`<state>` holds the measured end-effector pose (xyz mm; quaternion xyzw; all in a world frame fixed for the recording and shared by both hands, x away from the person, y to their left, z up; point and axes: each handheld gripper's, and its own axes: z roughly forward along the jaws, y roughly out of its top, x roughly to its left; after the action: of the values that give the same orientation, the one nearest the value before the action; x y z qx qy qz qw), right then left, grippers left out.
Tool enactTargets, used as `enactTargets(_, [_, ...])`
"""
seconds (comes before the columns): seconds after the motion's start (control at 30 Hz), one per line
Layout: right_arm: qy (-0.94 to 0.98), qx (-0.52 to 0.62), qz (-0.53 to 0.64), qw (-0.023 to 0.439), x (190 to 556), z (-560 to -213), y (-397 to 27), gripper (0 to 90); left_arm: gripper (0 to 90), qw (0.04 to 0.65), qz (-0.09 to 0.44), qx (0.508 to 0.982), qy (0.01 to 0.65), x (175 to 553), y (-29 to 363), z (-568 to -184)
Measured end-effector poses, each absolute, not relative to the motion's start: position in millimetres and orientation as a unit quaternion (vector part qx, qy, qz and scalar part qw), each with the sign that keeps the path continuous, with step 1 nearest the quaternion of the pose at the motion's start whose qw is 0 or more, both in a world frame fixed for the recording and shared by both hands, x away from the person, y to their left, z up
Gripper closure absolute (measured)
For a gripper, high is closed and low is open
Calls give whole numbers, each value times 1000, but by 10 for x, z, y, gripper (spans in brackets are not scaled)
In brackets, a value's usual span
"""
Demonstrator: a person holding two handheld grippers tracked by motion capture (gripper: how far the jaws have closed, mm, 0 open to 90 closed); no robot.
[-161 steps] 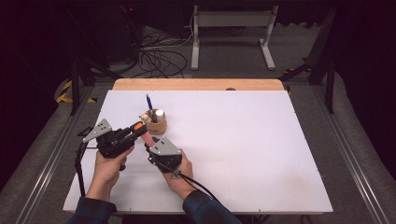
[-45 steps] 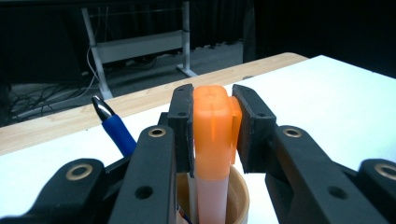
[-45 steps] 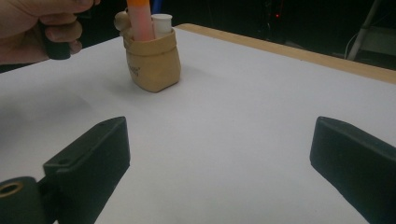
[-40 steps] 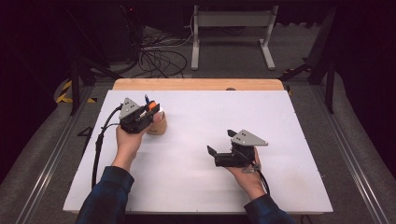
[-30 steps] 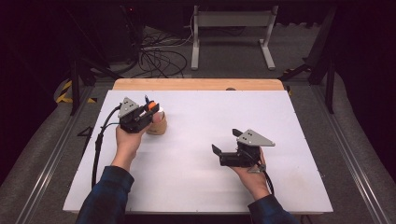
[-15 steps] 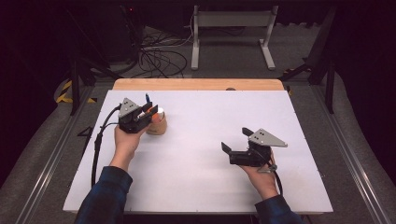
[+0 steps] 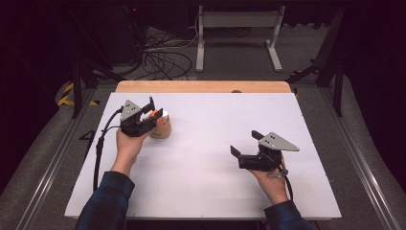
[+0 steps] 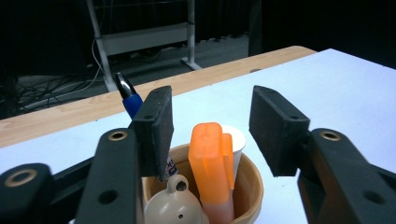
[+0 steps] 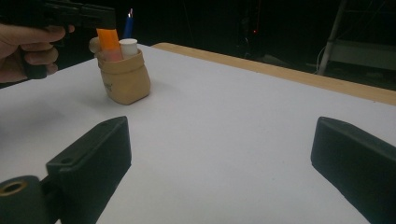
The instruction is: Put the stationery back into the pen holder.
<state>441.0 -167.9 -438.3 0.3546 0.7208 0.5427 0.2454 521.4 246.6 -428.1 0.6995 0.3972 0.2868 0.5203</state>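
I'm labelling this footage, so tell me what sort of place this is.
Probably a lab or studio set up for recording: a white table on a dark floor, loose cables and a metal stand behind it, and a small tan holder of pens.

The cup stands on the table, near its left edge and toward the far side. In the cup stand a marker, a pen, a cylinder and a small bell-shaped piece. The left gripper is just over the cup, on its left. The right gripper is well apart, nearer the right edge and the front.
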Motion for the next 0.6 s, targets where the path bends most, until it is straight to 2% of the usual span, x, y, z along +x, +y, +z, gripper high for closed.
enactTargets(0.3, [720,353,545,246,4409,-4382,-1700,54,336,520,283,703,395,5156,2452,-4242])
enactTargets(0.6, [718,354,547,246,4399,-4378,-1737,54,239,520,285,705,388,5034,2429,-4218])
